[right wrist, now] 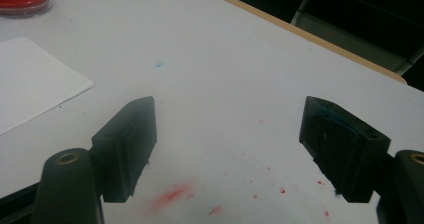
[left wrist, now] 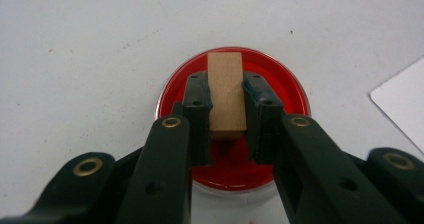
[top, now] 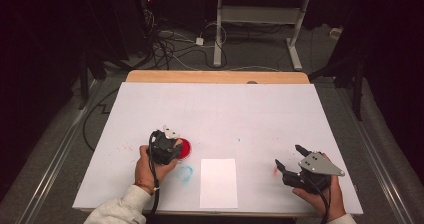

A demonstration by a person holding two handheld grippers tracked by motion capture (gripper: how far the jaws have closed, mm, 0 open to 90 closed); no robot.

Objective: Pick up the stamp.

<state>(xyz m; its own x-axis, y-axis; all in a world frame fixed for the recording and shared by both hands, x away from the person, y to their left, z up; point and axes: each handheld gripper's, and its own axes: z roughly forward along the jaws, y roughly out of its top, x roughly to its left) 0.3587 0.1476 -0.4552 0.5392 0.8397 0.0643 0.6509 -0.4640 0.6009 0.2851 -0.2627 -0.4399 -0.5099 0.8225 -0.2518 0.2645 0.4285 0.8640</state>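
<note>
Dark room with cables on the floor behind, and up front a table (top: 150, 76) covered by a big white sheet (top: 225, 114) with little red and blue smudges on it. Near the front edge sits a smaller white paper (top: 218, 182), with a faint blue ring mark (top: 185, 173) just to its left. Right gripper (top: 289, 160) rests low at the right side, jaws spread wide with nothing between them, a red smear (right wrist: 170, 195) on the sheet under it. Left gripper (top: 172, 145) is clamped on a small wooden block (left wrist: 226, 95), holding it over or on a round red ink pad (left wrist: 233, 119) left of the paper, can't tell if it's touching
</note>
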